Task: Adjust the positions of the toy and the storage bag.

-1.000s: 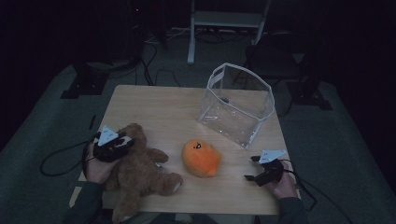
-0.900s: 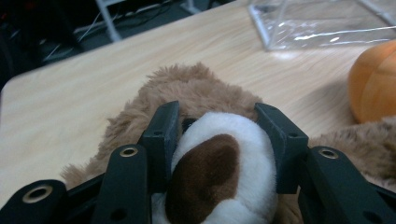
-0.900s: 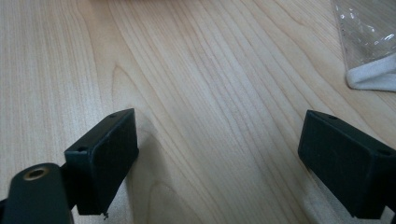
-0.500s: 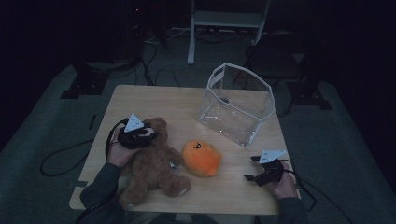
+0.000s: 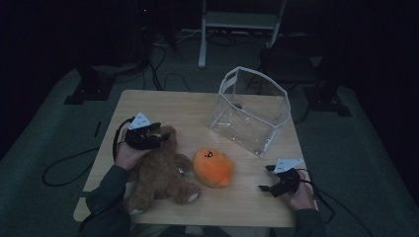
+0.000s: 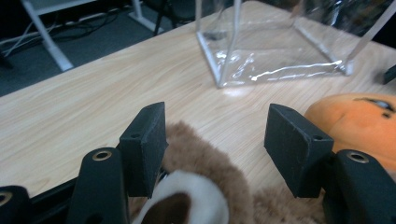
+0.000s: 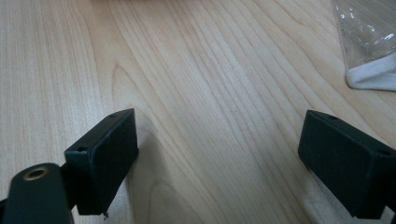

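A brown teddy bear point(image 5: 160, 173) lies on the wooden table point(image 5: 188, 108) at the front left, its head pointing away from me. My left gripper point(image 5: 159, 136) sits at the bear's head. In the left gripper view my left gripper point(image 6: 219, 149) has just been opening, and the bear's furry head point(image 6: 201, 156) lies low between the pads without being squeezed. An orange plush point(image 5: 212, 168) rests to the right of the bear; the left gripper view also shows the orange plush point(image 6: 359, 116). My right gripper point(image 5: 265, 177) stands open at the front right, and my right gripper point(image 7: 217, 158) has only bare wood between its pads.
A clear plastic bag with a white frame point(image 5: 249, 111) stands open at the back right of the table; the bag point(image 6: 271, 46) lies ahead of the left jaws, and a corner of the bag point(image 7: 373, 77) shows past the right jaws. Cables trail off the table's left side.
My left hand has moved right and away from me, from the bear's left side to its head. The bear has shifted a little to the right. The right hand has stayed put.
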{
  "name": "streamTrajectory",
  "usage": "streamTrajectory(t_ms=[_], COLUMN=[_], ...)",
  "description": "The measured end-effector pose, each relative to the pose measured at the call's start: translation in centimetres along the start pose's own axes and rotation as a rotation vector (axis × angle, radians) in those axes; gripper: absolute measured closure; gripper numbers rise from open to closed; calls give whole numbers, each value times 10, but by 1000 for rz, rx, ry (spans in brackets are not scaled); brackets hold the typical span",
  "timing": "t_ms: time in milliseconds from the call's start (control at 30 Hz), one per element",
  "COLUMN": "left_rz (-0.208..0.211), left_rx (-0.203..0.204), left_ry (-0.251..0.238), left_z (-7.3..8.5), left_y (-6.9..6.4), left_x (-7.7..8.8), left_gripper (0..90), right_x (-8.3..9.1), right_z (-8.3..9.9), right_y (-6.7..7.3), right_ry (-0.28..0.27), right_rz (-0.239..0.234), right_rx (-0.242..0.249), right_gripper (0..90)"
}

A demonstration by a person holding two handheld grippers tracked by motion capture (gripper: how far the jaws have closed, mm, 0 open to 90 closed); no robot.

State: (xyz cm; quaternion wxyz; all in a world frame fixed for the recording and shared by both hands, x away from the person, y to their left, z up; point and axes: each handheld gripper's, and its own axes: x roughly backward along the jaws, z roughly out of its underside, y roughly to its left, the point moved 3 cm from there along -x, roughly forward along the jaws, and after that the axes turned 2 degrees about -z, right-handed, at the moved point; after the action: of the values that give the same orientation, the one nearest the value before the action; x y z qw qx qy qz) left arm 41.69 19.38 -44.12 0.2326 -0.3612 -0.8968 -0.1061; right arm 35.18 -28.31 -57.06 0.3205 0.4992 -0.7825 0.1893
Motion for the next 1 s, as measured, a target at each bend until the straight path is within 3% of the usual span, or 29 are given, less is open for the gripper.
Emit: streamTrajectory(t_ms=[167,467,800,1000], left_rz=[6,48,58,83], left_rx=[-43,-59,-81,-83], left_ry=[-4,-55,-85,-105], left_z=[-15,-42,-64,-76], left_y=[-2,-4,-1,-3], left_x=[-2,2,19,18], left_gripper=[396,401,400,400], right_x=[0,0,0,0], right_z=[0,0,0,0], right_y=[0,0,0,0], right_ry=[0,0,0,0], right_rz=[0,0,0,0], right_rx=[-1,-1,-1,-1], right_gripper=[114,115,114,114])
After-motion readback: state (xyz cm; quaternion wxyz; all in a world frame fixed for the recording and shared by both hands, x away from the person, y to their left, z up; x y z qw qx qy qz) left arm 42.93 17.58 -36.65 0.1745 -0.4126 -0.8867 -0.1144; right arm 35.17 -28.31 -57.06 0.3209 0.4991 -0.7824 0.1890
